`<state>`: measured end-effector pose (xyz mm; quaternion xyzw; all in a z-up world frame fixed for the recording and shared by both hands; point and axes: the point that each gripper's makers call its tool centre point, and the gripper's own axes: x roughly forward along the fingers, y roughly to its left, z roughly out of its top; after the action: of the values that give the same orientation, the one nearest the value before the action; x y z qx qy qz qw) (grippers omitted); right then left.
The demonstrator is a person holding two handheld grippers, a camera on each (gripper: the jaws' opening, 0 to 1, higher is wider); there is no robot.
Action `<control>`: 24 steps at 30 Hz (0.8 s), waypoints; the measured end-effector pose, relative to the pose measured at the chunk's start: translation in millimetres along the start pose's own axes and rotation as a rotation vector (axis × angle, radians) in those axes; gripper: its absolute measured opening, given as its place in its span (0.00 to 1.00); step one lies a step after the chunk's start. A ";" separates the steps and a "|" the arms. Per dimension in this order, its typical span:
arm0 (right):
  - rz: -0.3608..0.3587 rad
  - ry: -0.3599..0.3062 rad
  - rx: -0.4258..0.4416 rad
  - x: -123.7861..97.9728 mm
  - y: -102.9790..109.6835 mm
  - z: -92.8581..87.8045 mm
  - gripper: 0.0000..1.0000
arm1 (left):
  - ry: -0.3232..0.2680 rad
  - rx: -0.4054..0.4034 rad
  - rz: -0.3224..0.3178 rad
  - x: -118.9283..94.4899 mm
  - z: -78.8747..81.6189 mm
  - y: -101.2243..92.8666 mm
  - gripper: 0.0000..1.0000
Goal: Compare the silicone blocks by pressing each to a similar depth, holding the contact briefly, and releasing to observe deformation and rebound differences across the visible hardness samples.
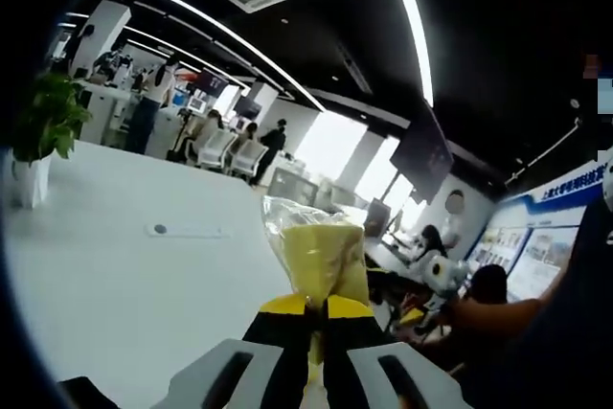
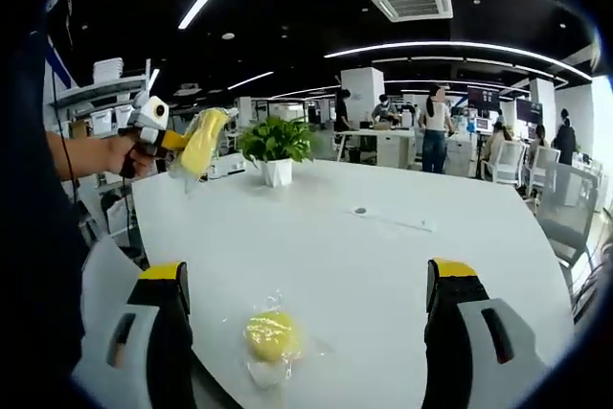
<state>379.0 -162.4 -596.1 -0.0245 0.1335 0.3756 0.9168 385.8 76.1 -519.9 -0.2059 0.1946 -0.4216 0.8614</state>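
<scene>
In the left gripper view my left gripper (image 1: 311, 308) is shut on a yellow silicone block in a clear plastic bag (image 1: 319, 254), held up in the air above the white table (image 1: 115, 275). The right gripper view shows that same gripper (image 2: 177, 141) at the left, in a person's hand, with the bagged yellow block (image 2: 203, 142) sticking out of it. My right gripper (image 2: 306, 284) stands open above the table's near edge. A second yellow block in a clear bag (image 2: 269, 335) lies on the table between its jaws, untouched.
A potted green plant in a white pot (image 2: 276, 148) stands on the table behind the held block, also seen at the left (image 1: 43, 136). A small flat white strip with a round socket (image 2: 388, 217) lies mid-table. People and office chairs (image 2: 508, 155) are beyond the far edge.
</scene>
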 end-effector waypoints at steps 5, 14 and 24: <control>-0.023 0.051 0.022 -13.1 -2.2 -27.8 0.97 | 0.022 -0.024 0.013 -0.6 -6.0 4.2 0.01; -0.058 0.080 0.039 -23.0 -6.9 -48.9 0.97 | 0.076 -0.067 0.033 1.8 -17.9 11.1 0.01; -0.076 0.092 0.070 -28.1 -8.2 -63.9 0.97 | 0.102 -0.099 0.038 1.1 -24.0 17.1 0.01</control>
<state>351.1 -196.7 -650.6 -0.0151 0.1876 0.3341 0.9235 385.2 80.2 -549.0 -0.2227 0.2624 -0.4051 0.8470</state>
